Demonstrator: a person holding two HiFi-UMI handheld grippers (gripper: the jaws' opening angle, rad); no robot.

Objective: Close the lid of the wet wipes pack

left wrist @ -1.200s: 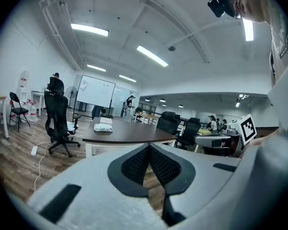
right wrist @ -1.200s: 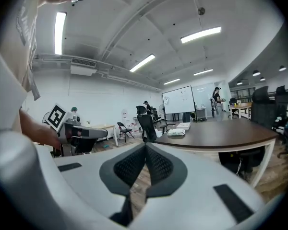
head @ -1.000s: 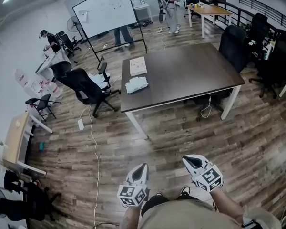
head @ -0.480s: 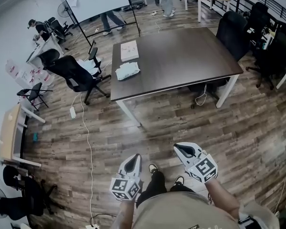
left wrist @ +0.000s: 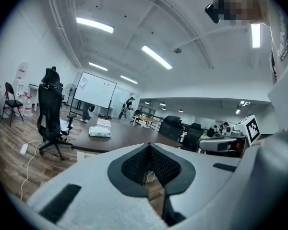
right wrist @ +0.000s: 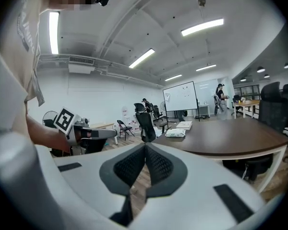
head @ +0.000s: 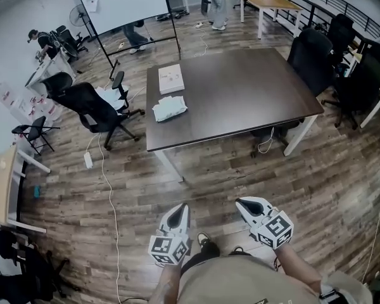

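The wet wipes pack [head: 170, 108] is a pale, crumpled packet lying near the left end of the dark brown table [head: 240, 94]; it also shows small in the left gripper view [left wrist: 100, 132] and the right gripper view [right wrist: 175, 133]. Whether its lid stands up cannot be told from this distance. My left gripper [head: 178, 211] and right gripper [head: 248, 206] hang low in front of the person's body, well short of the table. Both are shut with nothing between the jaws. In each gripper view the jaws meet along one seam, the left gripper [left wrist: 150, 150] and the right gripper [right wrist: 145, 148].
A flat white box [head: 171, 78] lies behind the pack. A black office chair [head: 95, 109] stands left of the table, more black chairs [head: 313, 52] at its right. A whiteboard [head: 123, 2] and people stand beyond. A white cable [head: 107, 189] runs along the wooden floor.
The view has come closer to the table over the last second, then shifted slightly. Both grippers stay shut and low by the person's body.
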